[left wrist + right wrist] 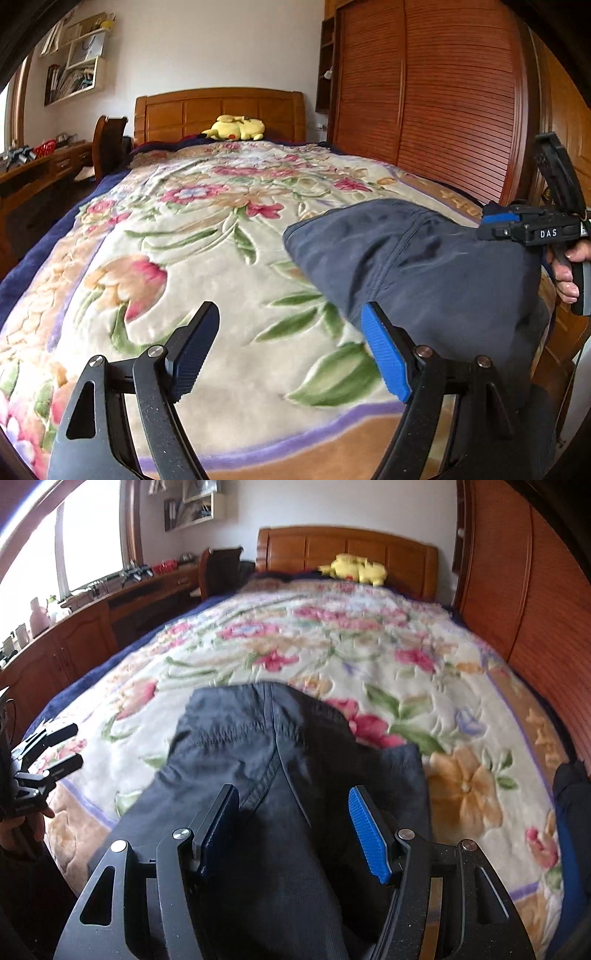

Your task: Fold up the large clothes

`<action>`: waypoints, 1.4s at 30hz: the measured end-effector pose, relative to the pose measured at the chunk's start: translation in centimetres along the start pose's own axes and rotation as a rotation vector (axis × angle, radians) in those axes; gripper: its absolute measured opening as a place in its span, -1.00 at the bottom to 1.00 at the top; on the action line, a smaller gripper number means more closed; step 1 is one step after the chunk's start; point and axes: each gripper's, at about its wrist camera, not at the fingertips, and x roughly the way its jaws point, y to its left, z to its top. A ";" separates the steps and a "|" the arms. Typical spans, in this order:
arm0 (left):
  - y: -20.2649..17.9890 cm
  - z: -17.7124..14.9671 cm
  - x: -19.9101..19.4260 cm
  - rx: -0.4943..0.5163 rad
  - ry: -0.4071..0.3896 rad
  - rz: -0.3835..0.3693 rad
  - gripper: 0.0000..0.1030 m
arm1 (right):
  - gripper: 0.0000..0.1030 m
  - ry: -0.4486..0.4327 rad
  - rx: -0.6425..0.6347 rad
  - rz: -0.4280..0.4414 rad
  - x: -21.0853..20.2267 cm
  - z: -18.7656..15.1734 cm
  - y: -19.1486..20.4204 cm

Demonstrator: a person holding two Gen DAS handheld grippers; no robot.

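Note:
Dark navy trousers (424,266) lie on the floral bedspread (207,236) near the bed's foot, waistband pointing toward the headboard. In the right wrist view the trousers (266,760) run from the middle down under my right gripper (291,830), which is open and hovers over the fabric. My left gripper (291,350) is open and empty over the bedspread, just left of the trousers. The right gripper (495,221) also shows in the left wrist view, at the trousers' right edge. The left gripper (55,746) shows at the left edge of the right wrist view.
A yellow plush toy (236,127) lies by the wooden headboard (221,107). A slatted wooden wardrobe (443,96) runs along the right side of the bed. A desk and cabinets (92,627) with a chair (221,568) stand on the left.

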 end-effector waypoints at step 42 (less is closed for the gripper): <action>0.0 -0.8 -0.6 0.052 -0.025 0.026 0.55 | -0.94 -0.146 -0.055 -0.187 -8.7 -5.3 -1.3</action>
